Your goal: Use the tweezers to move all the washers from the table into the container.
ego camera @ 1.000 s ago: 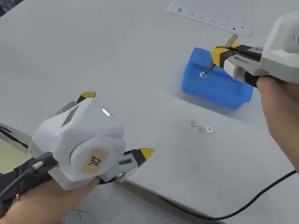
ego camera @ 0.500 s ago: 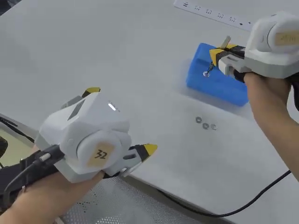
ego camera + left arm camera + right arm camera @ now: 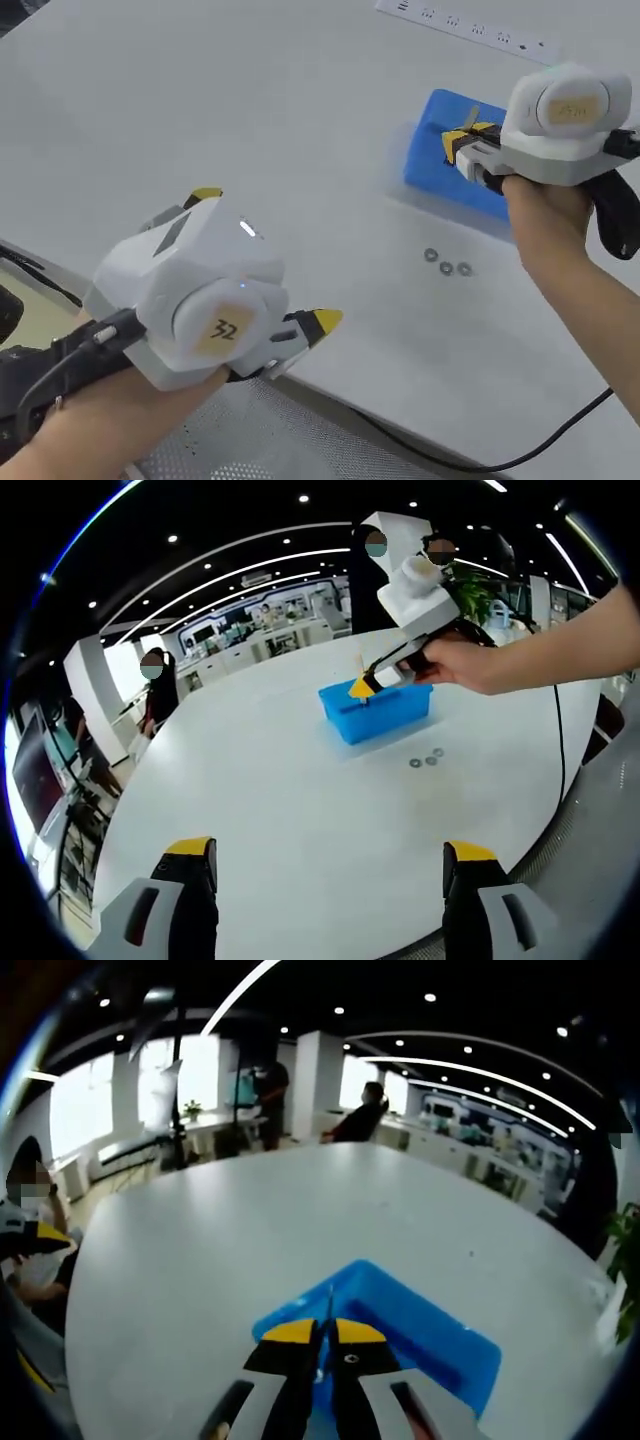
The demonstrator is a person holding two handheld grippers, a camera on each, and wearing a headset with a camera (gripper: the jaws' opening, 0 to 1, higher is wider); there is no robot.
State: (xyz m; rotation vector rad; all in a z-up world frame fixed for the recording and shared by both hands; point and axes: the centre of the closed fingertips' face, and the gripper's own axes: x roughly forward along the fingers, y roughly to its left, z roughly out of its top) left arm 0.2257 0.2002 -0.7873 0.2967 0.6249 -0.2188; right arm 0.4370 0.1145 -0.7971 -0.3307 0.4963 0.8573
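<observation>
"Blue plastic, that container [image 3: 428,150] (open-topped, far side of the table [image 3: 250,100]), and the right gripper [image 3: 466,136] hangs directly over it."

"What's it got hold of?"

"The tweezers [image 3: 329,1305]. In the right gripper view its jaws are pinched nearly together with the thin metal tweezers clamped between them, tips aimed into the container. Whether a washer sits in those tips I cannot tell, it's too small to make out."

"And the left gripper [image 3: 329,850]?"

"Jaws spread wide with nothing between them. It's held low by the table's near edge, well apart from the work."

"Washers to go?"

"Three washers [image 3: 447,264] lie in a tight cluster on the bare tabletop, near the container on the person's side of it."

"How do you reckon they'll handle?"

"Light, thin, hard and slick, I'd judge. They lie flat against the surface, so they're apt to skate away or flip out of the tips. I'd put one tweezer tip through the hole and the other outside the ring, gripping across the band with a gentle squeeze, and start with an outer washer so the neighbours aren't knocked"
</observation>
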